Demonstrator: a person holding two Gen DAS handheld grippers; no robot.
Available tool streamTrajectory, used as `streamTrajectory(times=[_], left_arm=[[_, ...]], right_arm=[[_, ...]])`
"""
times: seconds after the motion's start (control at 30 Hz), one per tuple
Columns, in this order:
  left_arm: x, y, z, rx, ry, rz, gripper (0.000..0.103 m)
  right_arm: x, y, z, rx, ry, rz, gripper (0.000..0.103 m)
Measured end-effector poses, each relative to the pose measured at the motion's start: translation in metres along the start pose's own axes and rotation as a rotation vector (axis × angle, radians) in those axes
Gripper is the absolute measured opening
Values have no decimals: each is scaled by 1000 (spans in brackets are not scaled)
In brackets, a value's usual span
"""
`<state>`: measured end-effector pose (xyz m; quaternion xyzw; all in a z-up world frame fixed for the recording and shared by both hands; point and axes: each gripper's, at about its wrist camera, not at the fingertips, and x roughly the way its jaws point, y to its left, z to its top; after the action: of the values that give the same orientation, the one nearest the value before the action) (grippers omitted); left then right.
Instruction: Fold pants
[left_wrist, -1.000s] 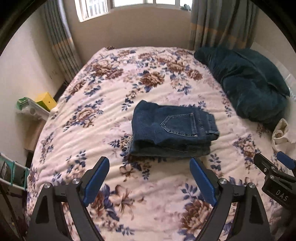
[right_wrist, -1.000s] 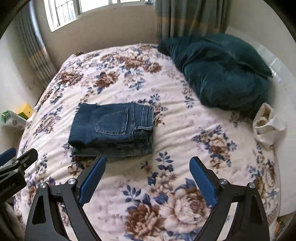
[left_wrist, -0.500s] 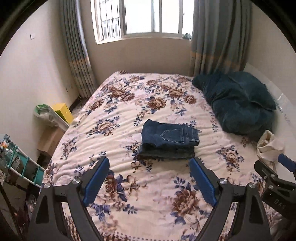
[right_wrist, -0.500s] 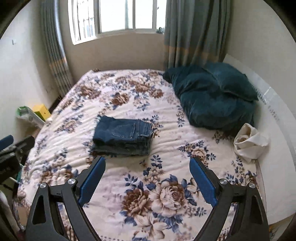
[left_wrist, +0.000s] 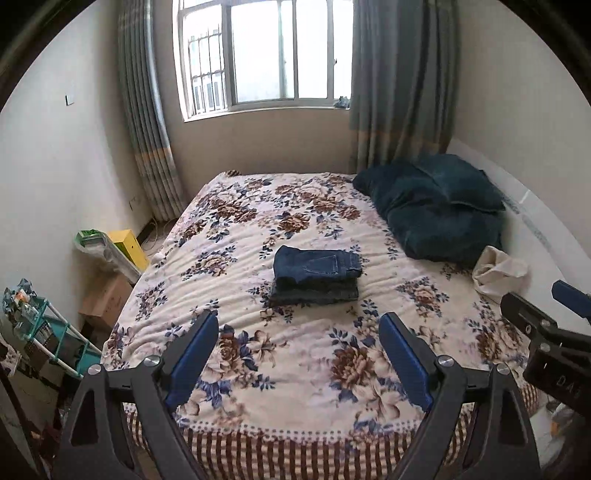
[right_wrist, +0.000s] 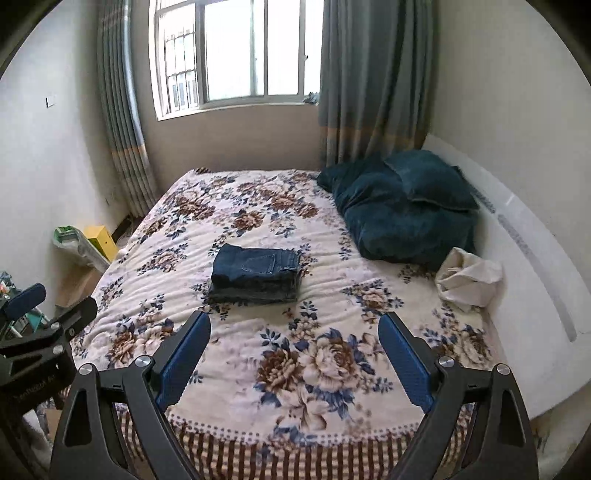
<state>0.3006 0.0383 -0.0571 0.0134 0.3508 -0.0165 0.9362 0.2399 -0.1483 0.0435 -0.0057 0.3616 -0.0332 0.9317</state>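
Dark blue jeans lie folded into a compact stack in the middle of the flowered bedspread, back pocket facing up. In the right wrist view the same folded jeans rest left of centre. My left gripper hangs open well back from the jeans, over the foot of the bed, nothing between its blue pads. My right gripper is likewise open and empty, far from the jeans. Each gripper shows at the edge of the other's view: the right gripper and the left gripper.
Dark teal pillows are piled at the bed's right side, with a crumpled cream cloth beside them. On the floor at left are a yellow box, a cardboard box and a teal rack. Curtains flank the window behind.
Both grippers have pulled back and risen away from the bed. The jeans look much smaller and farther, and the window, walls and bed's striped foot edge have come into view.
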Motion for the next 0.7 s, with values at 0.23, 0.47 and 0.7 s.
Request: streamTrajectory(times=[0.23,0.47,0.7], left_arm=[[-59,0,-19,-11,-18,16,89],[-94,-14,-30,-10,-60,52,89],[-101,-21,-26,-23,-83,64,103]], right_arm=[[-92,-4,-26,12,-48,4,96],[-136,-23,-42,10,-66,50,96],[-149,-37,-35,4,-87,51,98]])
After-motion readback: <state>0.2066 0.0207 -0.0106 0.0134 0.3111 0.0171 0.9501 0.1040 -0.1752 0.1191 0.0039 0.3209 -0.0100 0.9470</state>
